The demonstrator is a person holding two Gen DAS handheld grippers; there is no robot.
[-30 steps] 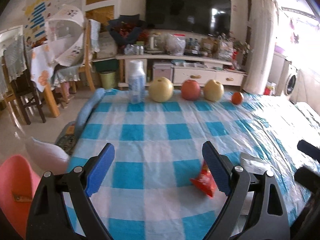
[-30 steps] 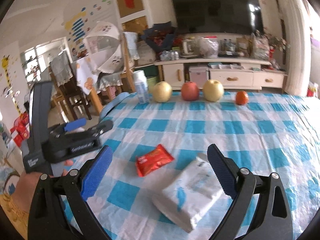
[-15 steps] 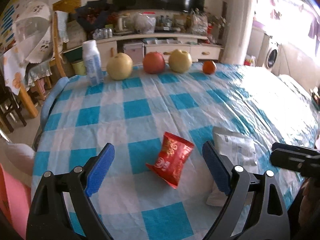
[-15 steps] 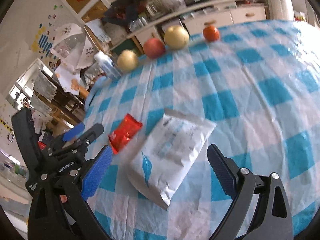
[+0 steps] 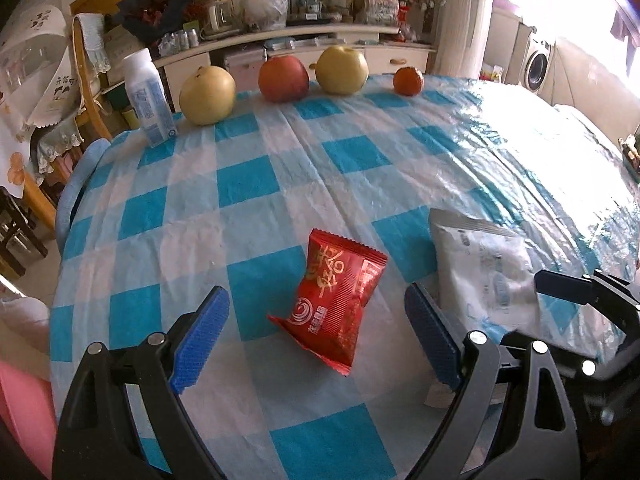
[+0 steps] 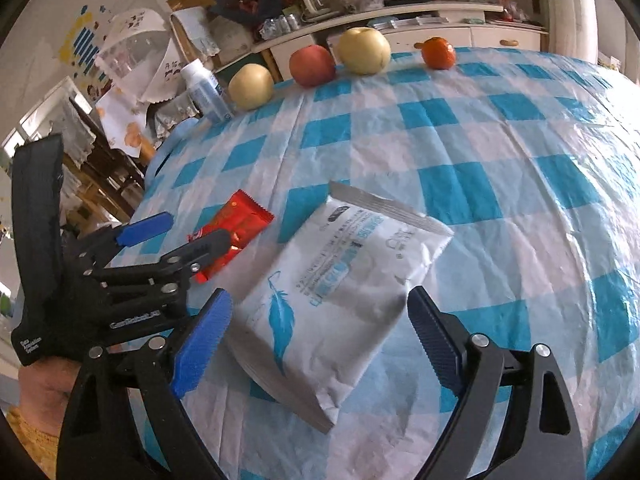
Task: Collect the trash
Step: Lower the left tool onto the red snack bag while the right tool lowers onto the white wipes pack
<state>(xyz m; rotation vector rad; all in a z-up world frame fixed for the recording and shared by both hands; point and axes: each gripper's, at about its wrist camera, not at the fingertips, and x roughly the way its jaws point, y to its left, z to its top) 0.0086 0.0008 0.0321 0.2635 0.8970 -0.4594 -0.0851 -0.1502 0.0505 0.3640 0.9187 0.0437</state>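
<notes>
Blue-and-white checked plastic tablecloth (image 5: 248, 184) covers the table. Count on it: one crinkled red foil snack packet (image 5: 338, 300), one flat white paper pouch with a blue feather print (image 6: 340, 292), two pale yellow pears (image 5: 207, 95), one red apple (image 5: 283, 78), one small orange tangerine (image 5: 408, 81), one white plastic bottle with a blue label (image 5: 147, 96).

Left gripper (image 5: 316, 336): jaws wide apart, red packet between them, untouched. Right gripper (image 6: 320, 328): jaws apart and just been closing a little, straddling the near end of the white pouch without pressing it.

Against a second ago, both views sit lower and closer; the red packet, then at the left gripper's right finger, now lies centred between its fingers.

Only the right wrist view shows the hand (image 6: 44, 384) holding the left gripper; only the left shows a washing machine (image 5: 538, 66).
</notes>
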